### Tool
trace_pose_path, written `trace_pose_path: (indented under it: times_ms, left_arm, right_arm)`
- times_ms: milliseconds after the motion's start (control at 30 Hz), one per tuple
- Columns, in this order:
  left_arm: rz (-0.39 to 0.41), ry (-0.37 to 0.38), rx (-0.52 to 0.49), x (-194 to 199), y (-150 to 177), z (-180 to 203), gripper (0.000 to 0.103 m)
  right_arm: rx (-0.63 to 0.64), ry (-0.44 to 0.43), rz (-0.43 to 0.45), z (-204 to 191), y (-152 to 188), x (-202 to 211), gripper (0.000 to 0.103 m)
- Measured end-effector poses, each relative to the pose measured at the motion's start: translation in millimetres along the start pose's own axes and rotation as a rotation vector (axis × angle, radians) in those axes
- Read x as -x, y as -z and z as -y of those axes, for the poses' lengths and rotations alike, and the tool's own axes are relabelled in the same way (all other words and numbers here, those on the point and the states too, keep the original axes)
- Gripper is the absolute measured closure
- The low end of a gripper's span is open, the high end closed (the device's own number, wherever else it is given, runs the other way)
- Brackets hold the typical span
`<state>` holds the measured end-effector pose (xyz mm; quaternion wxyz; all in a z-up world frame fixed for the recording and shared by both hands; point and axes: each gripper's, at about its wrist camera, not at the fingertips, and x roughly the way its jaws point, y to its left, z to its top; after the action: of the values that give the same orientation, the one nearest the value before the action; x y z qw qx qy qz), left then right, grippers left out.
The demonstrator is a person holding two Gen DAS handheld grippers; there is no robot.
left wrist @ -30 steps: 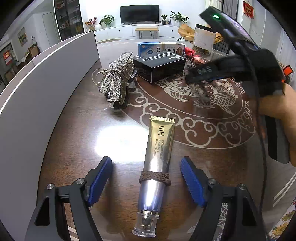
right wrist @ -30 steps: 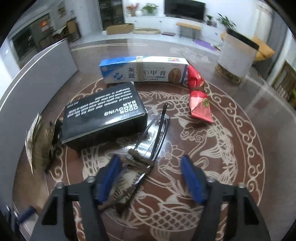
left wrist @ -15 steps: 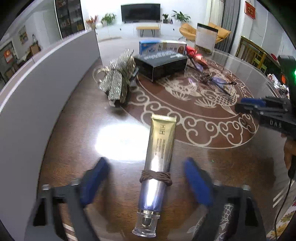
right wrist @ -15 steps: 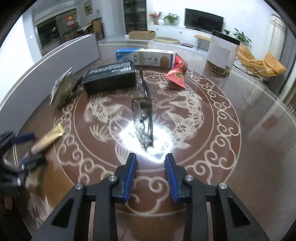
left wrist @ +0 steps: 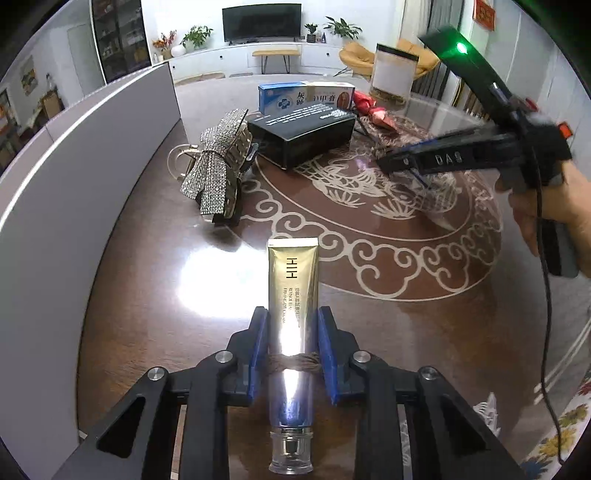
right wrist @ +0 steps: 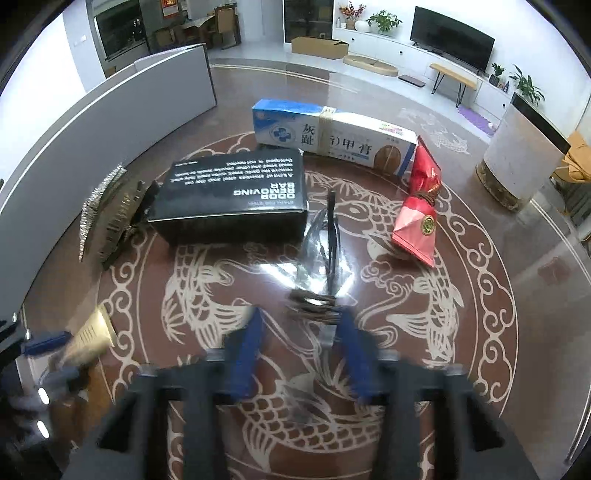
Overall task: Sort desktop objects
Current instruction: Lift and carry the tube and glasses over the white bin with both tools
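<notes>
Gold-silver cream tube point(left wrist: 293, 295) lies on worktop point(left wrist: 147, 295) pinched betw. blue fingers of left gripper point(left wrist: 291, 343), cap end behind the tips, while right gripper point(right wrist: 301, 343) fingers are spread w/ folded glasses point(right wrist: 325, 251) just ahead, black box point(right wrist: 236, 192) further front-left.

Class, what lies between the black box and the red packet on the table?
In the right wrist view, folded glasses lie between the black box and the red packet.

A grey partition point(left wrist: 85, 155) runs along the table's point(left wrist: 147, 295) left edge. Beyond the far edge stand a television point(left wrist: 261, 23), a bench point(left wrist: 275, 55) and potted plants point(left wrist: 338, 26).
</notes>
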<state>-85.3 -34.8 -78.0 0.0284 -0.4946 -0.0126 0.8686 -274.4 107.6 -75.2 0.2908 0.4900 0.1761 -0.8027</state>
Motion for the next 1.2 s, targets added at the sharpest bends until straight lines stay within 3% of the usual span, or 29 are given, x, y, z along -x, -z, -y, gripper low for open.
trace_pose_path:
  times_ms: [200, 400, 500, 667, 733, 800, 833, 967, 1200]
  left_arm:
    - [0.004, 0.083, 0.056, 26.3, 13.3, -6.7, 0.076]
    - [-0.033, 0.087, 0.043, 36.3, 29.0, -2.9, 0.076]
    - [-0.039, 0.088, 0.044, 36.3, 30.7, -1.6, 0.076]
    - [-0.046, 0.081, 0.038, 35.3, 32.8, 0.7, 0.076]
    - [-0.045, 0.079, 0.041, 35.2, 33.1, 0.8, 0.076]
    - [-0.034, 0.075, 0.041, 38.3, 33.0, 1.4, 0.076]
    - [-0.029, 0.073, 0.043, 40.9, 33.5, 2.1, 0.076]
    - [-0.009, 0.072, 0.044, 52.3, 33.7, 1.7, 0.076]
    - [0.051, 0.112, 0.096, 85.3, 24.4, -12.4, 0.076]
  right_arm:
    - [-0.011, -0.040, -0.006, 6.0, 29.3, 22.4, 0.075]
    - [0.025, -0.038, -0.057, 3.1, 96.5, 53.7, 0.075]
    - [0.044, -0.029, -0.067, -0.3, 113.3, 58.6, 0.074]
    - [0.044, -0.013, -0.057, -1.1, 105.6, 52.0, 0.058]
    - [0.056, -0.014, -0.052, -2.5, 102.7, 50.9, 0.057]
    - [0.061, -0.015, -0.055, -4.5, 100.7, 51.2, 0.062]
    - [0.058, -0.018, -0.058, -4.3, 97.7, 50.8, 0.073]
    - [0.054, -0.027, -0.057, -3.0, 98.4, 60.5, 0.074]
    - [0.038, -0.049, 0.031, -1.9, 78.4, 104.6, 0.074]
